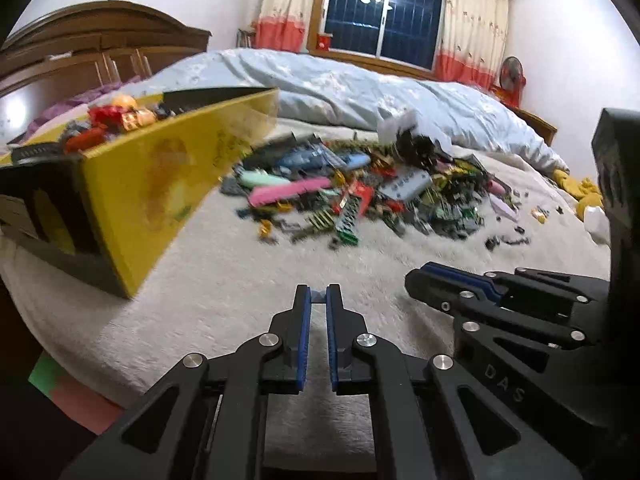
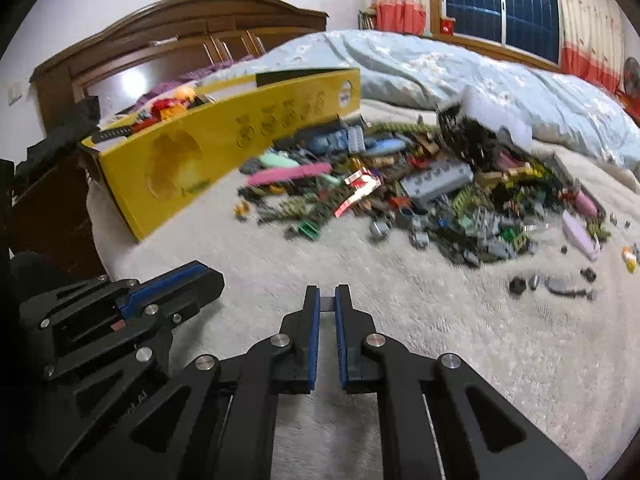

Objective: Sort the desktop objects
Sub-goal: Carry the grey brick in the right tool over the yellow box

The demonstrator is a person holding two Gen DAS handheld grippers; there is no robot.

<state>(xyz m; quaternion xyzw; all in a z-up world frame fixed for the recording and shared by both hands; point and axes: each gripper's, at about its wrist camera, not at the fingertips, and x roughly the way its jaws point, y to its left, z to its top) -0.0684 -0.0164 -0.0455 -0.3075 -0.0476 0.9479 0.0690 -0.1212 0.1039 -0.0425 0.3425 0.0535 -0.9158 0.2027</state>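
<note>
A big pile of mixed building bricks (image 1: 360, 188) (image 2: 420, 188) lies on the cream blanket (image 1: 224, 280). Left of the pile stands a long yellow box (image 1: 160, 176) (image 2: 192, 160) with red and orange toys showing over its rim. My left gripper (image 1: 319, 294) hovers over bare blanket in front of the pile, shut on a small pale blue-grey piece (image 1: 319, 299) at its fingertips. My right gripper (image 2: 327, 296) is close beside it on the right, shut on a small grey piece (image 2: 327, 303). Each gripper shows in the other's view: right gripper (image 1: 416, 280), left gripper (image 2: 212, 276).
A rumpled light blue duvet (image 1: 360, 88) lies behind the pile, with a brown headboard (image 1: 100, 40) at far left. A yellow plush toy (image 1: 584, 196) sits at the right edge. A few loose grey pieces (image 2: 560, 284) are scattered right of the pile. The bed's edge drops off at lower left.
</note>
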